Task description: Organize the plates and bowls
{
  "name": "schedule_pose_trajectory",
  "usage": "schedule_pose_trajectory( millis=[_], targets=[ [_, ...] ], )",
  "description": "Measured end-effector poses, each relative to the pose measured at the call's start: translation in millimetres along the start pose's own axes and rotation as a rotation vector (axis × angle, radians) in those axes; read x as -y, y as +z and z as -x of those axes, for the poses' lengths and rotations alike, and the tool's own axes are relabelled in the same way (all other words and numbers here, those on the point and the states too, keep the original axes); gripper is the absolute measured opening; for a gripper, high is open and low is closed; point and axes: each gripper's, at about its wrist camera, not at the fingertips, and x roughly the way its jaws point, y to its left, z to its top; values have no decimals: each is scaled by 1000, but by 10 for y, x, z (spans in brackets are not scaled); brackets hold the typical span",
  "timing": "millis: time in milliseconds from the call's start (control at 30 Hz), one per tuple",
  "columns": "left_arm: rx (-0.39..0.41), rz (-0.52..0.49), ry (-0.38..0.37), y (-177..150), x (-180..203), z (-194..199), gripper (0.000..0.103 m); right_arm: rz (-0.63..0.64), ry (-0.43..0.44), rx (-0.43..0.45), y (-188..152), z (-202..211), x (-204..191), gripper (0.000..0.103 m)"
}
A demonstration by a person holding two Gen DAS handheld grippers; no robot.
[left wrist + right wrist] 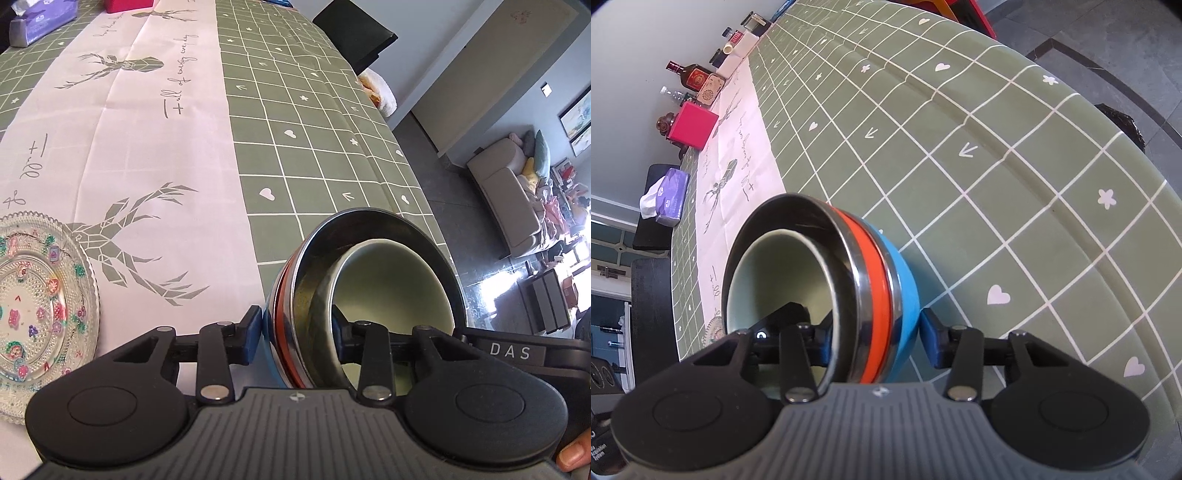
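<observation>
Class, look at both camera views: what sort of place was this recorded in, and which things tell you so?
Most likely a home, an open dining and living area. A dining table under a green checked tablecloth holds a decorated glass plate, and a sofa with cushions stands behind it.

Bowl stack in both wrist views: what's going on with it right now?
A person has both grippers on one nested bowl stack: a pale green bowl sits inside steel-rimmed orange and blue bowls. The left gripper and right gripper each straddle the stack's wall, one finger inside, one outside. A patterned glass plate lies apart on the tablecloth.
</observation>
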Motion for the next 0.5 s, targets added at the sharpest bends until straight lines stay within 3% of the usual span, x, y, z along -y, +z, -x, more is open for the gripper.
schedule_pose_trajectory(
  millis=[500],
  targets=[
    [9,-3,-3,-42,17,95,39,38,-25,29,39,84,-63,42]
  ],
)
